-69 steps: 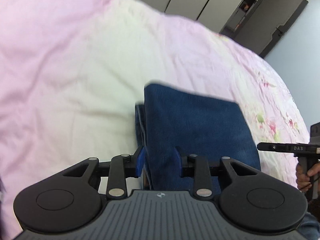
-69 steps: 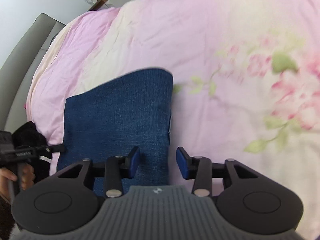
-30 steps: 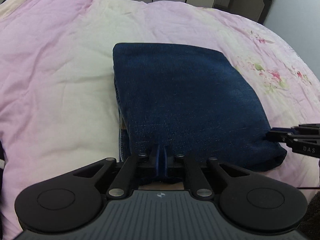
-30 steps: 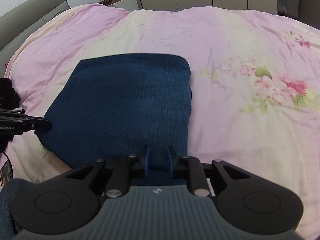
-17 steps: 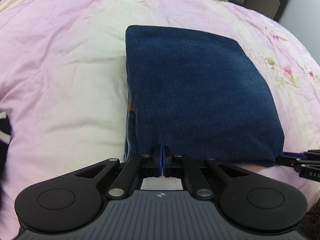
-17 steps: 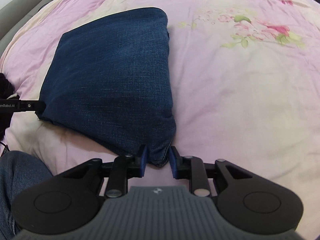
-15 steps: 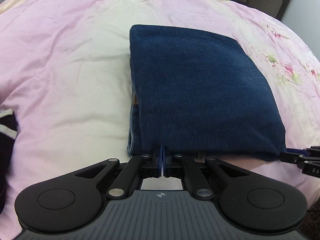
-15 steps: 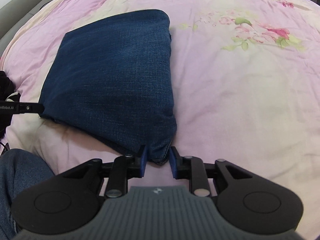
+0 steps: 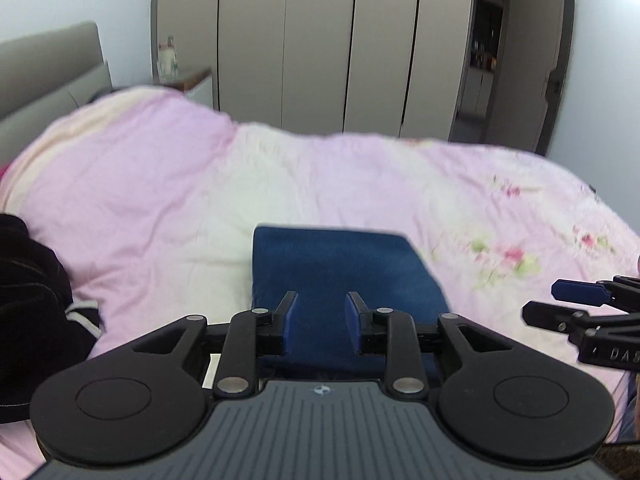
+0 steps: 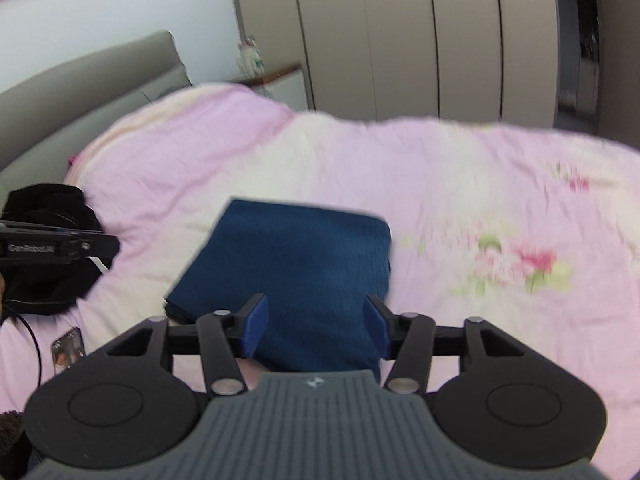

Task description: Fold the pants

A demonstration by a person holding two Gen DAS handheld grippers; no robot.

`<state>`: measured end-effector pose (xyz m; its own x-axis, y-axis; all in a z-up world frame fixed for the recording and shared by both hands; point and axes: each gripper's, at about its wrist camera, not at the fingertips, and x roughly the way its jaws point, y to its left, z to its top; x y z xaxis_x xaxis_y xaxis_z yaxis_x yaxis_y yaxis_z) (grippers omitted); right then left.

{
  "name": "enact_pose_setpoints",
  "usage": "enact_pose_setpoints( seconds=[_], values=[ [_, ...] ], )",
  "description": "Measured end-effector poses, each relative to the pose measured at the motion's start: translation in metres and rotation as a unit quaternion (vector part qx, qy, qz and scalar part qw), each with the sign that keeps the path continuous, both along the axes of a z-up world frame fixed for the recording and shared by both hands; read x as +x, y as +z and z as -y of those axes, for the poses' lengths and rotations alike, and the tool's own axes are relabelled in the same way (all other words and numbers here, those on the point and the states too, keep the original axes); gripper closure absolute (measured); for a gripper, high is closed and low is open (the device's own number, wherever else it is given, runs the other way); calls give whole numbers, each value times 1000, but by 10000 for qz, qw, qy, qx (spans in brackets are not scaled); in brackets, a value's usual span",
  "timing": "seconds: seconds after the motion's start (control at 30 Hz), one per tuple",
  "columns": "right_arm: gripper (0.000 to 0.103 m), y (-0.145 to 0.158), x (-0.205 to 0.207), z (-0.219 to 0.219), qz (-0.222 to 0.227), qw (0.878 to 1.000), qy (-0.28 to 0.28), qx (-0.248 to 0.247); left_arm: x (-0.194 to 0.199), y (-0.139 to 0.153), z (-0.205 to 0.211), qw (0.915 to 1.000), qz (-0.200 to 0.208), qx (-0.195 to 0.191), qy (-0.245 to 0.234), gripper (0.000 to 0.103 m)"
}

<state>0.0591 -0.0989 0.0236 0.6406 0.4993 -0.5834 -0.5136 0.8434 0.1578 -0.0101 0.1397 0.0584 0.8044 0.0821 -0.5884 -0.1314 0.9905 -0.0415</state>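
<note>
Both grippers, left (image 9: 317, 312) and right (image 10: 316, 322), are opening, empty, above the folded pants (image 10: 296, 268) (dipping could snag the fold).

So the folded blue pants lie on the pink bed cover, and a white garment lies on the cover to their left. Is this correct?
Not fully. The garment to the left is black, not white; the right wrist view shows this, and the left wrist view shows only pale stripes at its edge. The rest is right: the folded blue pants lie on the pink bed cover.
</note>
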Motion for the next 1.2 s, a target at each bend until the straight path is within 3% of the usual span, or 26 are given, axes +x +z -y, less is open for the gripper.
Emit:
enact_pose_setpoints(
  seconds=[0.1,0.17,0.27,0.37,0.5,0.67,1.03,1.2],
  values=[
    [33,24,-23,-3,487,9988,60,1,-15,11,22,9994,297,51,180,65],
    [31,35,-40,0,730,9973,27,-55,-23,14,32,9988,452,23,205,45],
    [21,43,-61,8,919,9956,-190,2,-36,12,45,9974,560,260,363,27],
    [18,45,-79,17,991,9943,-380,111,-43,7,55,9963,517,545,419,16],
    [15,36,-93,23,929,9945,-467,117,-52,1,65,9953,574,667,406,15],
    [14,13,-93,26,583,9967,-554,92,-52,-17,66,9972,195,574,446,15],
    [14,-17,-78,21,257,9979,-594,83,-32,-42,68,9970,-383,554,381,15],
    [14,-22,-68,21,147,9978,-638,115,-26,-44,69,9964,-449,617,372,15]
  ],
)
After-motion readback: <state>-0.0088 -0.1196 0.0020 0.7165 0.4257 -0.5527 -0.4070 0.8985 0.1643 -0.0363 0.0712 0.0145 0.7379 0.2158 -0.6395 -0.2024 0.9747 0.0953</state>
